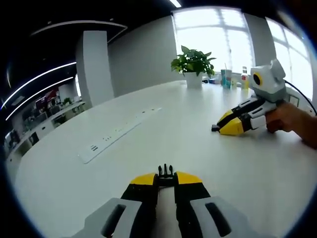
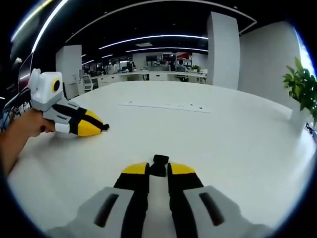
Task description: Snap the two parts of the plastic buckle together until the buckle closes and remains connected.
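A: Left gripper [image 1: 166, 179]?
B: Clamped on the pronged buckle half [image 1: 166, 171], jaws nearly together. Black prongs stuck out past the yellow tips, over the white table [image 1: 148, 144]. Seen again in the right gripper view, far left [image 2: 101, 128], held by a hand [image 2: 30, 126], low over the table, with a small black bit poking from its tips; too small there to make out more.

A: And the right gripper [image 2: 158, 169]?
B: Pinched on the socket buckle half [image 2: 159, 165], a squarish black piece sitting between the yellow tips and reaching just beyond them. Spotted in the left gripper view as well, at the right [image 1: 220, 128], gripped by a hand [image 1: 287, 119], black piece at the tips close to the tabletop.

A: Halves joined?
B: No. Well apart, one per gripper, each tool pointed roughly toward the other across the table.

A: Anything else on the table?
B: Long white power strip [image 1: 119, 134] lying flat toward the middle. Potted plant [image 1: 193, 67] at the far edge by the windows, with a few cups and bottles [image 1: 233, 78] just beside it
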Motion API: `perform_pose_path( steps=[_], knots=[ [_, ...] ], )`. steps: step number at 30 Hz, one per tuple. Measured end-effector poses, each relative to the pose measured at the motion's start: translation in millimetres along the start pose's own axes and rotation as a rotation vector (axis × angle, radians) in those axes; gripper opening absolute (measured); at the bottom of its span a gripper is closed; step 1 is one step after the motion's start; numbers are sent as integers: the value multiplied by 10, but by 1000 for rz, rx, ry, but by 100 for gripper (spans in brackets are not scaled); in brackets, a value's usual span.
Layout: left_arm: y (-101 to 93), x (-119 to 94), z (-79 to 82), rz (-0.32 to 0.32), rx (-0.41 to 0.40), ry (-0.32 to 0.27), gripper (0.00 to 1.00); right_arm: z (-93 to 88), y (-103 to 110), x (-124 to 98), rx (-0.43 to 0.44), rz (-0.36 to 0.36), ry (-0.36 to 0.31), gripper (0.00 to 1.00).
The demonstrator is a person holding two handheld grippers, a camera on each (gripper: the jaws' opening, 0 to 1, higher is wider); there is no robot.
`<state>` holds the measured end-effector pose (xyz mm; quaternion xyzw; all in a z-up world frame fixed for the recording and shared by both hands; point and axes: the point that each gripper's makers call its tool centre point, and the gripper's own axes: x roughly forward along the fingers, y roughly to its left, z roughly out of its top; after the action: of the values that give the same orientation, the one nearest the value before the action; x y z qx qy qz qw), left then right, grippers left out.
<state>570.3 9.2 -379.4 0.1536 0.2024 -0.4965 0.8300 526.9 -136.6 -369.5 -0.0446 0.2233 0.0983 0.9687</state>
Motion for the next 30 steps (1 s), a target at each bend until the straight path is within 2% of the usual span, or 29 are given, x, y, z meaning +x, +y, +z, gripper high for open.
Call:
perform_pose_path(
  steps=[20,25,30],
  knots=[
    [-41,-12,3,-1,-21,3,10,-48,25,-29,-28,-5,1,11],
    [-48,-12,7,4,-26,12,10,85,24,-89,2,-2,-52,10],
    [-47,-11,13,6,-44,16,9,33,52,-54,3,28,-41,10]
  ],
)
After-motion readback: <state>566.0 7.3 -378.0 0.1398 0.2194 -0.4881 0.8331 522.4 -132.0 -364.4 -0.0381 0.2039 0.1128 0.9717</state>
